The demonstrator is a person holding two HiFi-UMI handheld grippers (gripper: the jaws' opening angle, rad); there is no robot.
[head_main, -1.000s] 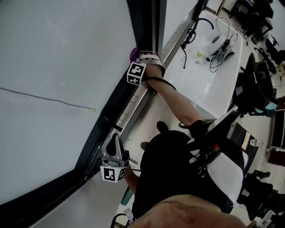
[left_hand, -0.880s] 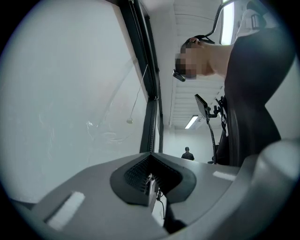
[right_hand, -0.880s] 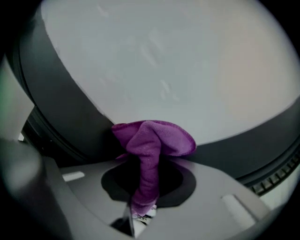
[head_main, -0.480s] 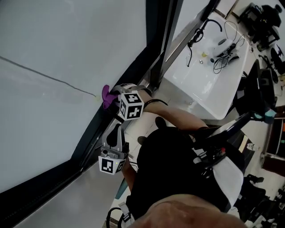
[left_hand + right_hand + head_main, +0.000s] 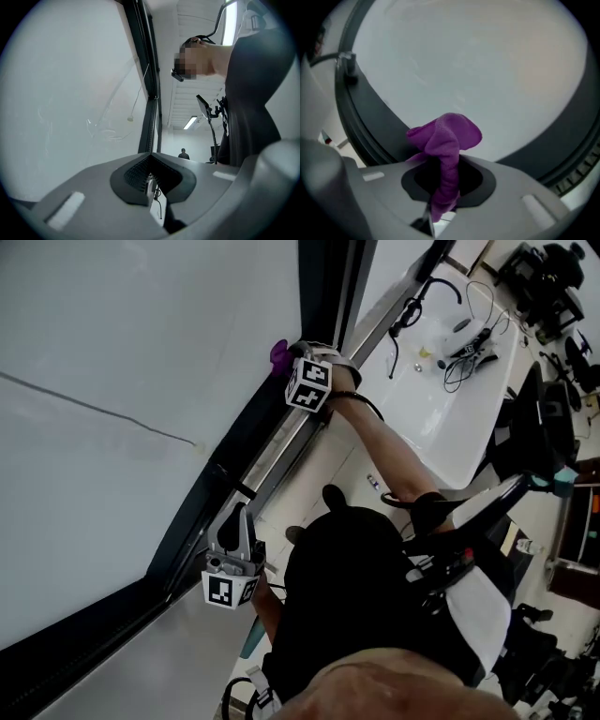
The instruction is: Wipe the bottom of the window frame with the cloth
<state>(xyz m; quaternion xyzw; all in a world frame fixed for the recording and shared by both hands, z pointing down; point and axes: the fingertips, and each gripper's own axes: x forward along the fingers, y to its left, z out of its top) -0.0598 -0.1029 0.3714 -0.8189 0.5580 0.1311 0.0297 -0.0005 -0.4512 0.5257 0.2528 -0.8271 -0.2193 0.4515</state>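
Cloth (image 5: 447, 140), purple and of soft nubbly weave, is pinched in the clenched jaws of the right gripper (image 5: 443, 194). A thin twisted stem of it runs up out of the jaws into a bunched, rounded fold. That fold lies against the dark window frame (image 5: 377, 129), right where the frame meets the pale glass (image 5: 478, 70).

From the head view the cloth (image 5: 279, 352) shows as a small tuft at the far part of the frame's bottom rail (image 5: 230, 460). The right gripper (image 5: 295, 364) sits just behind it, at the end of an outstretched forearm (image 5: 380, 442).

The rail is a smooth, matte, dark band running diagonally from far right to near left. Frosted-looking glass (image 5: 122, 362) lies on its left and a lighter metal track (image 5: 281, 460) on its right. Between the two grippers the rail lies open.

The left gripper (image 5: 240, 521) is well apart from the right one, at the near stretch of the rail beside a small black fitting (image 5: 242, 491). Its jaws are pressed together on themselves, and whether its tips touch the frame cannot be told.

Further right, a white table (image 5: 441, 409) carries loose black cables (image 5: 464, 357).
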